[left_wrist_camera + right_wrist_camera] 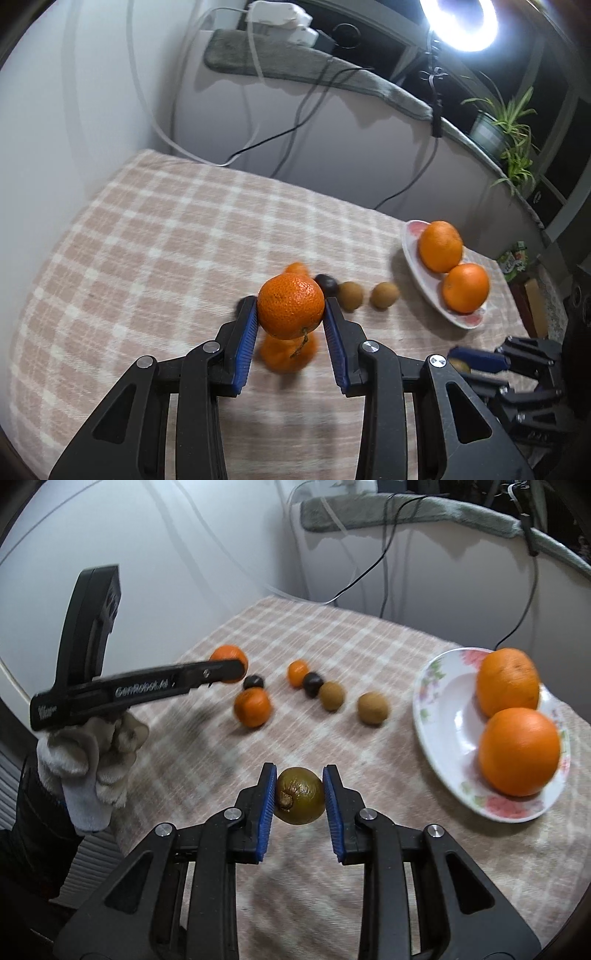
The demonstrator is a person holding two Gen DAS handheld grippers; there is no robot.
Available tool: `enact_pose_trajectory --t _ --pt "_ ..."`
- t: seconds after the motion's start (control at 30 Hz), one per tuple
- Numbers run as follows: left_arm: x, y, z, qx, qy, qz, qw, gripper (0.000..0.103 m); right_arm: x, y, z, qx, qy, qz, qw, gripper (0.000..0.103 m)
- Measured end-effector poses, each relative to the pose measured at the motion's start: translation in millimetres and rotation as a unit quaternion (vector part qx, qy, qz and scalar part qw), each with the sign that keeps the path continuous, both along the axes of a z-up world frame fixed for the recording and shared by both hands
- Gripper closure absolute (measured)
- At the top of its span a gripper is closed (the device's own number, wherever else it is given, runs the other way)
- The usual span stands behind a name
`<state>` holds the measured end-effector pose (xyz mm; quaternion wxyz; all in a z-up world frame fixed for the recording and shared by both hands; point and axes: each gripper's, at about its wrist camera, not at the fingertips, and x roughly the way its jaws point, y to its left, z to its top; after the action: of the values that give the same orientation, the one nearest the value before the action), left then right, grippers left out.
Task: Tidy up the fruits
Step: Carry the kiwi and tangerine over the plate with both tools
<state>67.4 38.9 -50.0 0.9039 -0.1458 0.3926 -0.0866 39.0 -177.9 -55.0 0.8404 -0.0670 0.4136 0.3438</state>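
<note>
While the left gripper point(290, 314) clamps a mandarin point(290, 307) between its blue pads, lifted clear of the checked tablecloth point(147, 240), the right gripper point(299, 797) pinches a small olive-brown fruit point(299, 800), its jaws narrowed to the fruit's width. Directly under the left jaws lies a second mandarin point(288, 354); just ahead sit a third mandarin point(296, 268) and a dark round fruit point(327, 283), with another dark fruit seen only from the right wrist. Two tan round fruits point(351, 295) follow to the right. Farther right, a floral plate point(443, 716) holds two large oranges point(519, 751). Judged from here, each piece should travel high over the loose row, be set down gently beside its like, and be released only once it rests, lest it roll.
</note>
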Motion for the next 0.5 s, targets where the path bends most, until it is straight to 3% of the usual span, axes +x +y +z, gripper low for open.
enact_pose_trajectory --t 0.5 --pt "26 -87 13 -0.008 -0.01 -0.085 0.9963 0.069 32 -76 34 0.024 -0.033 -0.079 0.996 0.076"
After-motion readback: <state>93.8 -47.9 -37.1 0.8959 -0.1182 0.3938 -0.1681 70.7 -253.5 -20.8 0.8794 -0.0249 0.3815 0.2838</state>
